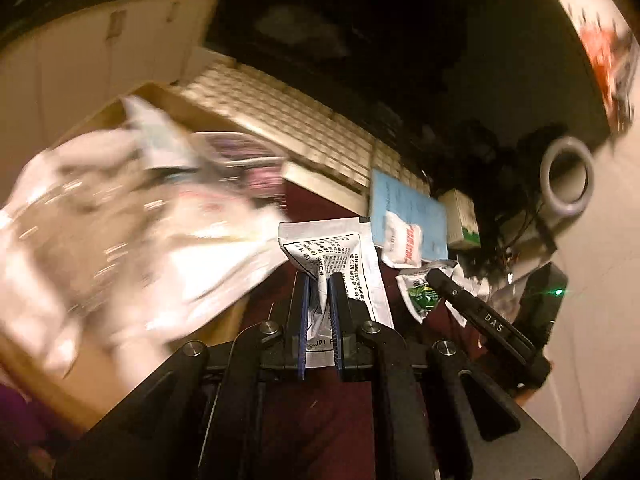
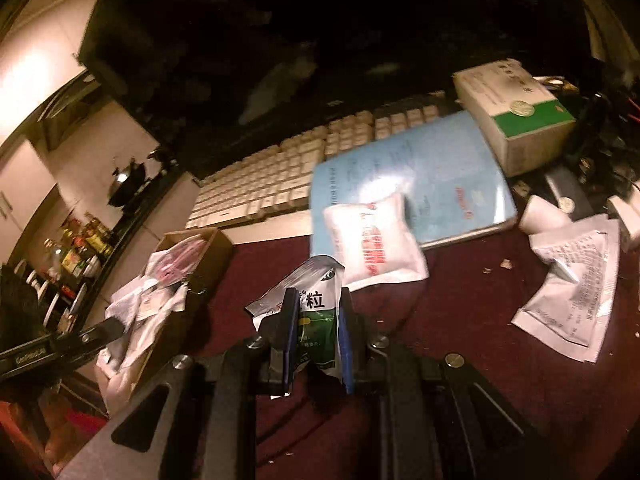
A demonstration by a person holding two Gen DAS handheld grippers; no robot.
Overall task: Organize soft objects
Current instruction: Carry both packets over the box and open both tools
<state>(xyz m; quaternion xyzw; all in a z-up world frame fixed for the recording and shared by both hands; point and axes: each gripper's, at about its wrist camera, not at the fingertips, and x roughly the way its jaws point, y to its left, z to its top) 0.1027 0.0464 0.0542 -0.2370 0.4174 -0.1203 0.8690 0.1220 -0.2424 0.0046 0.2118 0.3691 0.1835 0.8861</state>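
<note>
My left gripper (image 1: 320, 280) is shut on a white sachet with black print (image 1: 340, 256), held just right of the cardboard box (image 1: 168, 100), which is heaped with white packets (image 1: 120, 208). My right gripper (image 2: 318, 300) is shut on a green-and-white sachet (image 2: 316, 312), held above the dark red table. That green sachet (image 1: 420, 292) and the right gripper's finger (image 1: 480, 312) show in the left wrist view. A white pouch with red print (image 2: 374, 240) lies partly on a blue booklet (image 2: 440, 176). Two white printed sachets (image 2: 572, 296) lie at the right. The box (image 2: 208, 256) sits left.
A white keyboard (image 2: 280, 184) lies behind the dark red table surface (image 2: 460, 320). A green-and-white carton (image 2: 516, 108) stands at the back right among cables. A tape roll (image 1: 566, 184) sits at the right. A dark monitor fills the back.
</note>
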